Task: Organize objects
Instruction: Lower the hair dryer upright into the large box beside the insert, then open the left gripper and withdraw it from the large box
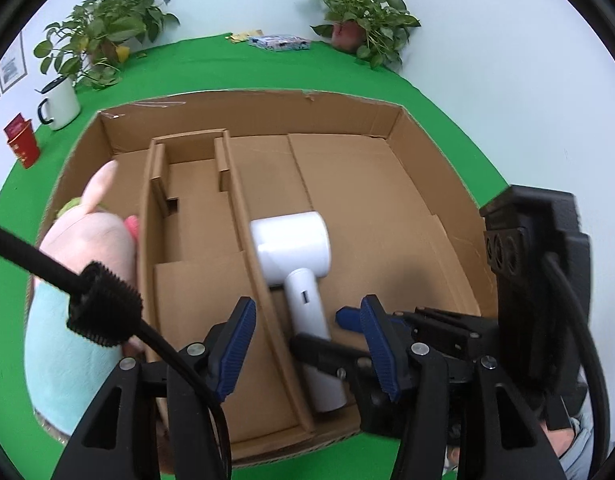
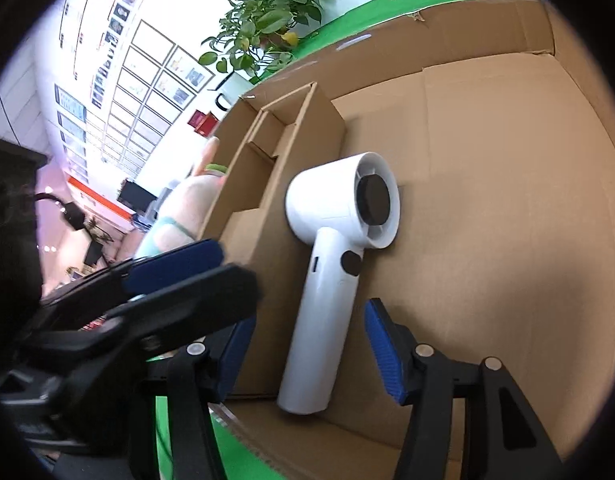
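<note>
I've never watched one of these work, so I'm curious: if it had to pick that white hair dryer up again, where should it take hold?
Probably by the handle. The hair dryer lies flat in the cardboard box, its slim, straight handle pointing toward the near edge, its head far bulkier. Coming down from above, with the jaws astride the handle, looks easiest; the divider alongside leaves little room on that side.

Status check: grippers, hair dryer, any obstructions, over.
Left gripper open, empty. Right gripper open, straddling hair dryer handle, no grip. Dryer lying flat in box, against the divider. Nothing blocking.
</note>
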`<state>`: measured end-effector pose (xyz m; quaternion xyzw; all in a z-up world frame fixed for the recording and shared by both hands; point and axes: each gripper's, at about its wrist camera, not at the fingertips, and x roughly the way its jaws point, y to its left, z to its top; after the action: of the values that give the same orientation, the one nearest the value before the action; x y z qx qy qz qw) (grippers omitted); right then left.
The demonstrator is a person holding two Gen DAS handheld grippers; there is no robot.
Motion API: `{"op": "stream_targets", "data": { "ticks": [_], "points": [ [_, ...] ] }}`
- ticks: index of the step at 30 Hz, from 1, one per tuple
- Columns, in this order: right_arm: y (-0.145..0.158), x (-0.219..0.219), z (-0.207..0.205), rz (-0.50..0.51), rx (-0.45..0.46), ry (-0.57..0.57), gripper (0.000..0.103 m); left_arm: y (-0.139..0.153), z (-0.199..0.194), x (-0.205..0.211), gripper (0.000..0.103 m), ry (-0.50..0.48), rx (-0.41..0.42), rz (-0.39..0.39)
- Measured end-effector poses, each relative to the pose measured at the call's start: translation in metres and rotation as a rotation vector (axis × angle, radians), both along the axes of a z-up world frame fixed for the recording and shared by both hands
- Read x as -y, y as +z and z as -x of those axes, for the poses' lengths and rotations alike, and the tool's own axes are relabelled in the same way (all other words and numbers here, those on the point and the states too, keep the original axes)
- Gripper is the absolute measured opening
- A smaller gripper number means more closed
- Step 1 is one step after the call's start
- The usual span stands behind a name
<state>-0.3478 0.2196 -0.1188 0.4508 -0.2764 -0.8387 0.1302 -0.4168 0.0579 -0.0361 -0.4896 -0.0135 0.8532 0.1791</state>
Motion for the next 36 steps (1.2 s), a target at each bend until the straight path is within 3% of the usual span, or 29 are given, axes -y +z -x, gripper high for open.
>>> {"op": "stream_targets", "data": {
  "ticks": [8, 10, 13, 22, 36],
  "points": [
    [0.0, 0.006, 0.004, -0.079, 0.014, -0.017, 0.055, -0.01, -0.01, 0.028, 0.053, 0.033, 0.001, -0.038],
    [0.0, 0.011, 0.008, -0.119, 0.021, -0.009, 0.051, -0.014, -0.013, 0.033, 0.053, 0.043, 0.012, -0.039],
    [-0.003, 0.017, 0.011, -0.168, 0.047, -0.006, 0.033, -0.019, -0.016, 0.038, 0.053, 0.05, 0.026, -0.035],
    [-0.004, 0.023, 0.013, -0.203, 0.077, 0.021, 0.032, -0.023, -0.023, 0.039, 0.053, 0.022, 0.022, 0.034],
    [-0.005, 0.026, 0.008, -0.175, 0.108, 0.039, 0.033, -0.027, -0.028, 0.039, 0.051, 0.001, 0.03, 0.132]
  ]
}}
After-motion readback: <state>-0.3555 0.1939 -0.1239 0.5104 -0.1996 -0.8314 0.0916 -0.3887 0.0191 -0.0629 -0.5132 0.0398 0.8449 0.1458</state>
